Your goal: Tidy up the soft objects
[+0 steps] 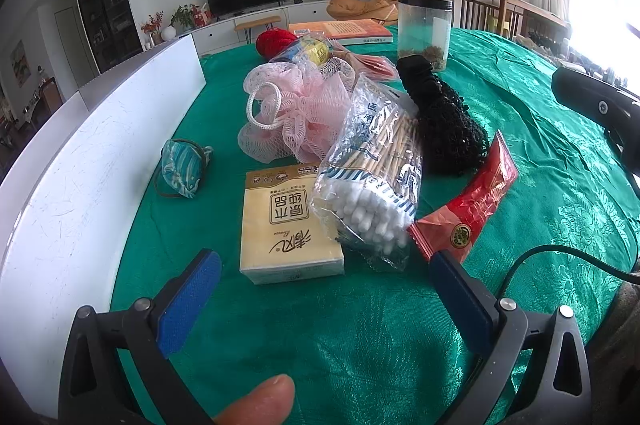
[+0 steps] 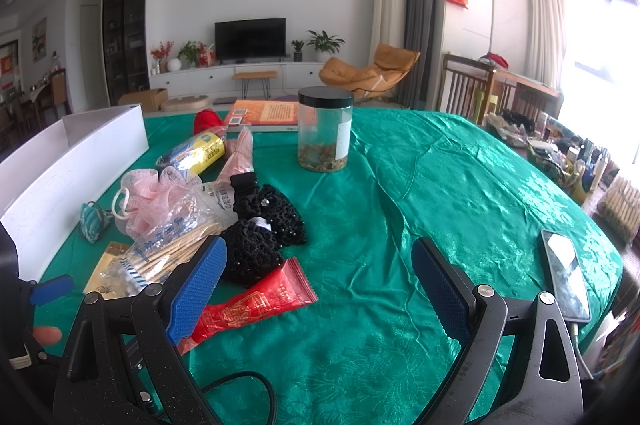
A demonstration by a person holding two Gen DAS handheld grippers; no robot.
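A heap of soft goods lies on the green tablecloth [image 1: 360, 337]: a yellow tissue pack [image 1: 290, 225], a bag of cotton swabs [image 1: 372, 181], a pink mesh bath sponge [image 1: 296, 113], a black lace item [image 1: 444, 121], a red foil packet [image 1: 472, 201] and a small teal pouch [image 1: 182, 167]. My left gripper [image 1: 326, 265] stands open just short of the tissue pack, nothing between its fingers. My right gripper [image 2: 320, 261] is open too, its left pad beside the black lace item [image 2: 260, 225] and above the red packet [image 2: 256, 301].
A white box [image 1: 100, 153] runs along the left edge of the table. Behind the heap are a red yarn ball [image 1: 274, 39], a yellow roll [image 1: 310, 51], a book [image 1: 340, 31] and a clear jar [image 2: 324, 129]. A phone [image 2: 564, 273] lies at the right edge.
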